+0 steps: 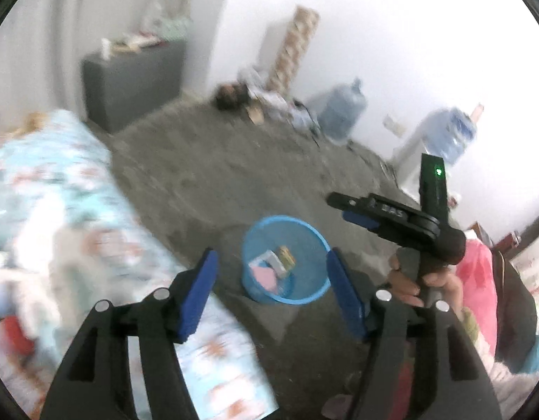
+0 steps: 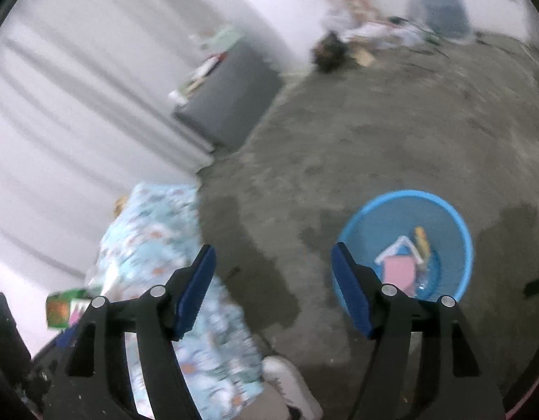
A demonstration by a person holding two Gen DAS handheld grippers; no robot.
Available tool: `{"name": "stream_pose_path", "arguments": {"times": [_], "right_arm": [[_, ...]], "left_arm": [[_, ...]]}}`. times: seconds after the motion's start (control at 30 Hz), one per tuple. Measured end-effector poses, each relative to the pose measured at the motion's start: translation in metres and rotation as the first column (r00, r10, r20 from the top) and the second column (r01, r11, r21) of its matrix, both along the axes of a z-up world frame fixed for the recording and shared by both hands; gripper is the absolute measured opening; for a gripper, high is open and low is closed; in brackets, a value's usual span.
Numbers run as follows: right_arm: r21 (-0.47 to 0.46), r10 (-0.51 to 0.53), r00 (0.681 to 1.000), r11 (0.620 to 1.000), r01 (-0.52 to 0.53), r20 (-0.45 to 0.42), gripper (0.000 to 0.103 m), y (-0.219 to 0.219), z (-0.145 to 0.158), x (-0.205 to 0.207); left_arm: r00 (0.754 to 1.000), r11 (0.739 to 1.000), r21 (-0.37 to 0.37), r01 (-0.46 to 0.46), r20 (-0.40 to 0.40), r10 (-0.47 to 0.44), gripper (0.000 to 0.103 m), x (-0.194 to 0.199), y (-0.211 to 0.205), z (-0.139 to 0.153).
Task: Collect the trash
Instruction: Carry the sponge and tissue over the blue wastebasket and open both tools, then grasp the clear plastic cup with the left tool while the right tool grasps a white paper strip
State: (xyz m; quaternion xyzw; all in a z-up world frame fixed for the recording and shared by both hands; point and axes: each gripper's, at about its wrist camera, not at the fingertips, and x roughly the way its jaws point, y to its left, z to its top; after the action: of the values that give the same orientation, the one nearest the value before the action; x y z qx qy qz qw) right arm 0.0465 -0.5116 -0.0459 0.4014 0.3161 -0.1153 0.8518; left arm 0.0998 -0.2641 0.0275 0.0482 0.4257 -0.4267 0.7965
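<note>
A blue mesh basket (image 1: 290,299) stands on the grey floor beside the bed. It holds a pink paper (image 1: 265,274), a white carton and a yellow wrapper (image 1: 287,257). My left gripper (image 1: 273,285) hangs above it, open and with nothing between its blue pads. A hand (image 1: 409,281) holds my right gripper (image 1: 346,210) off to the right, seen side-on. In the right wrist view the right gripper (image 2: 273,287) stands open and holds nothing, with the basket (image 2: 406,194) behind its right finger and the pink paper (image 2: 399,271) inside. A green carton (image 2: 62,306) lies at the far left.
A bed with a patterned cover (image 1: 59,217) fills the left side. A grey cabinet (image 1: 132,80) stands by the curtain. Clutter (image 1: 255,98) and water jugs (image 1: 343,108) line the far wall. A pink bag (image 1: 477,280) is at right. A white shoe (image 2: 290,385) is below.
</note>
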Motion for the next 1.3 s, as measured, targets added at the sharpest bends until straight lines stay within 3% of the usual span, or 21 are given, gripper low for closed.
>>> {"name": "stream_pose_path", "arguments": {"times": [0.17,0.37,0.6,0.8,0.9,1.0,1.17,1.3], "right_arm": [[0.032,0.154,0.987,0.987,-0.156,0.052,0.068,0.048,0.027,0.025],[0.13,0.313,0.947,0.938,-0.321,0.076,0.068,0.11,0.039,0.077],[0.157,0.394,0.919,0.907,-0.391,0.017,0.068,0.175,0.032,0.137],[0.135,0.388,0.919,0.916,-0.378,-0.064,0.066,0.199,0.019,0.177],[0.113,0.394,0.913,0.917,-0.383,-0.102,0.061,0.209,0.012,0.192],[0.098,0.405,0.906,0.914,-0.394,-0.126,0.057,0.218,0.008,0.199],[0.078,0.401,0.906,0.916,-0.394,-0.137,0.051,0.223,0.005,0.2],[0.091,0.412,0.901,0.911,-0.403,-0.136,0.04,0.226,0.001,0.202]], "left_arm": [[0.984,0.987,-0.06,-0.152,0.088,0.157,0.064,-0.008,0.088,0.017],[0.939,0.945,-0.128,-0.3,0.135,0.316,0.064,-0.024,0.17,0.017],[0.916,0.931,-0.171,-0.322,0.191,0.352,0.064,-0.042,0.212,0.008],[0.917,0.928,-0.19,-0.321,0.184,0.355,0.064,-0.031,0.228,0.011],[0.913,0.929,-0.158,-0.334,0.189,0.36,0.064,-0.011,0.229,0.022],[0.935,0.946,-0.105,-0.305,0.157,0.319,0.064,0.02,0.224,0.035],[0.964,0.965,0.071,-0.252,0.105,0.244,0.064,0.084,0.194,0.035],[0.967,0.944,0.218,-0.247,0.115,0.226,0.072,0.128,0.166,0.017]]}}
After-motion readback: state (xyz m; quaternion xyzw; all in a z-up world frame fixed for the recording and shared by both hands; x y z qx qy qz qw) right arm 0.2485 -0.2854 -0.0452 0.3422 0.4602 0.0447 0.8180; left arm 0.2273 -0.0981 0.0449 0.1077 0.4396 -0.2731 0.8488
